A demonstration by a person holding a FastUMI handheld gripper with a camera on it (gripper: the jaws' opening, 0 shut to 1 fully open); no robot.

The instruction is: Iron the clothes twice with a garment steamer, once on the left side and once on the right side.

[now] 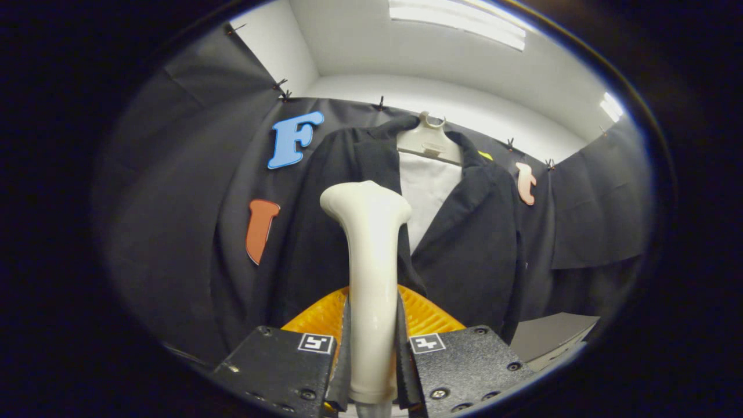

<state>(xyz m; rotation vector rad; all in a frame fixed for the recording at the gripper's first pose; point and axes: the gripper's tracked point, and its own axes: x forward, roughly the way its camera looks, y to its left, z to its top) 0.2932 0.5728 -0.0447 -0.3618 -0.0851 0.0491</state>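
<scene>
Gripper view: one gripper [371, 348] clamped on one garment steamer [370, 261], before one black jacket [464, 244] on one hanger [428, 142].

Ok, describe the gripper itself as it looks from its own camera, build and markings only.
The gripper has two blocky finger bodies with a matte, rough surface, fastened by visible round screws. Each body carries a small square black-and-white marker tag on its top inner corner. Thin flat pads line the inner faces. Behind the fingers sits a ribbed orange piece. No cables show.
</scene>
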